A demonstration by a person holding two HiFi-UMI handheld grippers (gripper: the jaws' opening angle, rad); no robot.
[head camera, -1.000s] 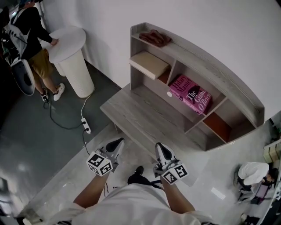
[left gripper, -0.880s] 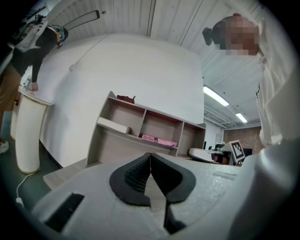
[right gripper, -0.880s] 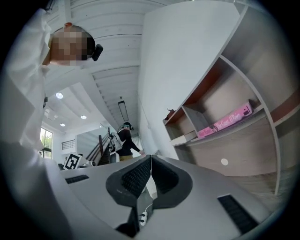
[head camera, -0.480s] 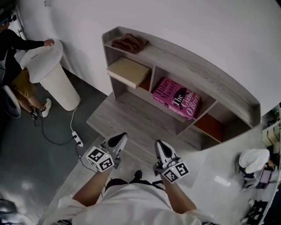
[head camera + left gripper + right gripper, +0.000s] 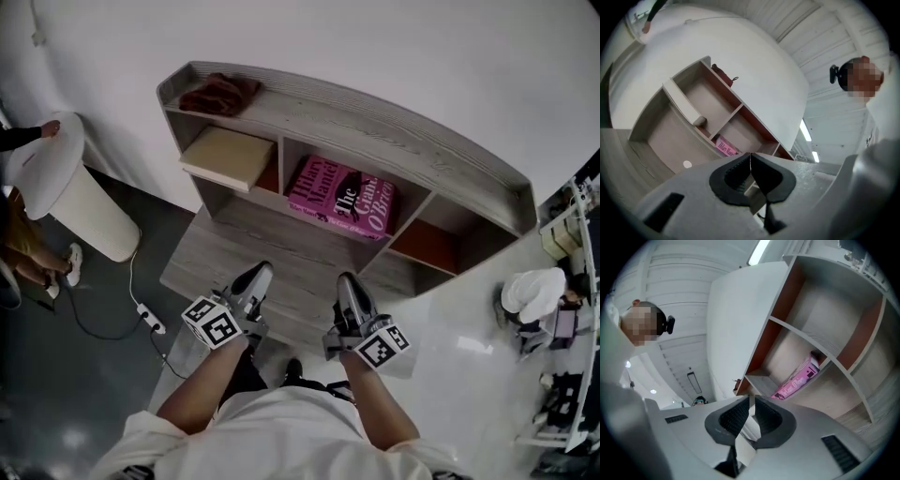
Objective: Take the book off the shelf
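Note:
A pink book [image 5: 341, 197] lies flat in the middle compartment of a grey wooden shelf unit [image 5: 375, 127]. It also shows as a pink edge [image 5: 725, 148] in the left gripper view and as a tilted pink book [image 5: 797, 380] in the right gripper view. My left gripper [image 5: 261, 273] hangs shut and empty over the shelf's low front deck [image 5: 234, 258]. My right gripper [image 5: 348, 281] is shut and empty too, beside the left, short of the book.
A beige box [image 5: 227, 156] fills the left compartment and a dark red cloth [image 5: 219, 94] lies on the shelf top. A white round pedestal table [image 5: 58, 178] with a person's hand on it stands at left. A power strip and cable [image 5: 143, 317] lie on the floor.
The view has swung so the shelf sits lower and more to the left in the picture. Both grippers have come nearer the shelf's front deck, still shut.

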